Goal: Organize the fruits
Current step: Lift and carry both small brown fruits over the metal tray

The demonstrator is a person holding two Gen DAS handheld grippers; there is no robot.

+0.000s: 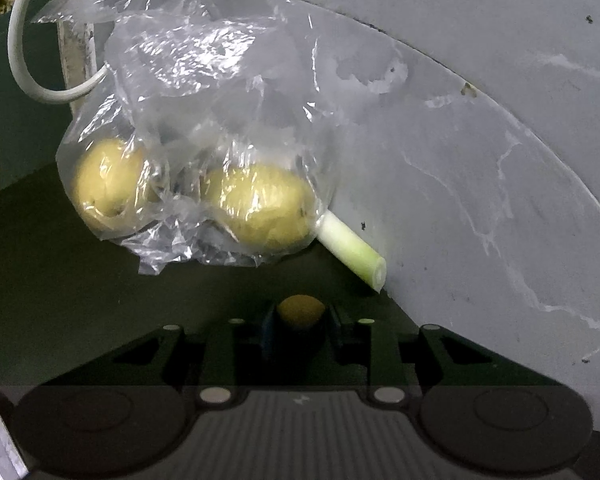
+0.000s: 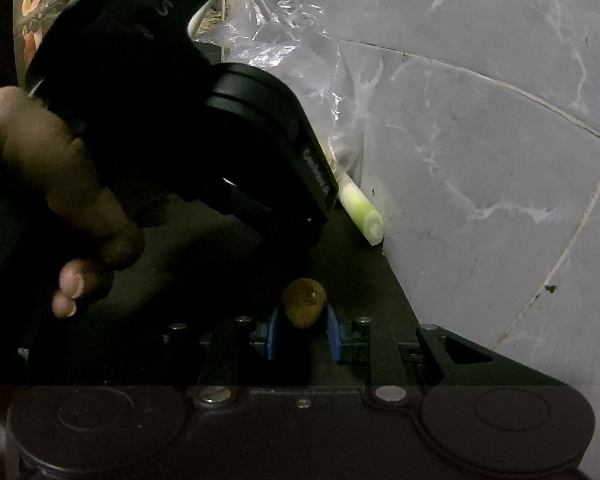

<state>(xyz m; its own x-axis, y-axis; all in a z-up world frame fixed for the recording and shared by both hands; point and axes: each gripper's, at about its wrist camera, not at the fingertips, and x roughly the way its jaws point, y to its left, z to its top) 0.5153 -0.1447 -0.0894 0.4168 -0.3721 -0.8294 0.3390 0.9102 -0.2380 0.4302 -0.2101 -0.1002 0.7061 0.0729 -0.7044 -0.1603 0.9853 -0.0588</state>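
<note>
Pinching a small round brownish fruit (image 2: 303, 302), the right fingers (image 2: 302, 332) have blue pads (image 2: 333, 338) pressed on both its sides. The left fingers (image 1: 300, 334) also hold a small round yellow-brown fruit (image 1: 301, 312) between them; their pads look dark here.

Past the left fingers, at 11 o'clock, a thin, crinkly clear plastic bag (image 1: 204, 80) lies on the dark green surface (image 1: 60, 280). Two smooth yellow fruits sit inside it, one (image 1: 108, 184) to the left and one (image 1: 260, 208) to the right. One pale green stalk (image 1: 350, 250), round like a tube, pokes out of the bag at 1 o'clock. It touches the grey, marble-looking wall (image 1: 480, 140).

From the right camera, a hand (image 2: 52, 184) at 10 o'clock grips the black left tool (image 2: 204, 120). One white cord (image 1: 24, 64) curves behind the bag.
</note>
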